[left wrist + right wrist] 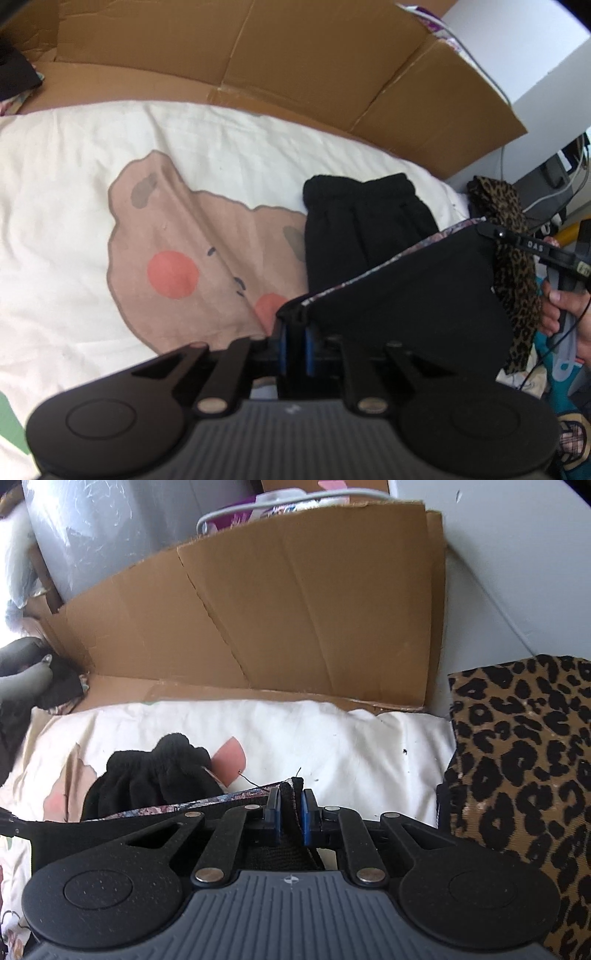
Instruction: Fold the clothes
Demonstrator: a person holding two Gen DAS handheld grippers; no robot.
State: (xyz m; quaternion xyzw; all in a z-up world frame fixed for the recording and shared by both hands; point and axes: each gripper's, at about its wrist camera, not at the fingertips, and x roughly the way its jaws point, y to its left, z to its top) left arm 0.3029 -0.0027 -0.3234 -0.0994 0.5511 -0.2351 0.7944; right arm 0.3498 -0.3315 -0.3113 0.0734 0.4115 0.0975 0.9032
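- The left hand-held gripper is clamped on one corner of the black garment, and the right hand-held gripper pinches the far corner of the same edge, which has a patterned trim.
- That edge hangs taut between the two, lifted above the bed sheet; the waistband end lies bunched on the sheet further back.
- To fold it well, I'd keep both corners level and the edge tight, carry them over together, and lay it down square so no creases get trapped.
- The bed sheet is cream with a big cartoon animal print, soft and slightly rumpled.
- A cardboard sheet stands along the far side of the bed.
- A leopard-print cloth hangs just to the right, possibly another piece waiting; I can't tell from here.
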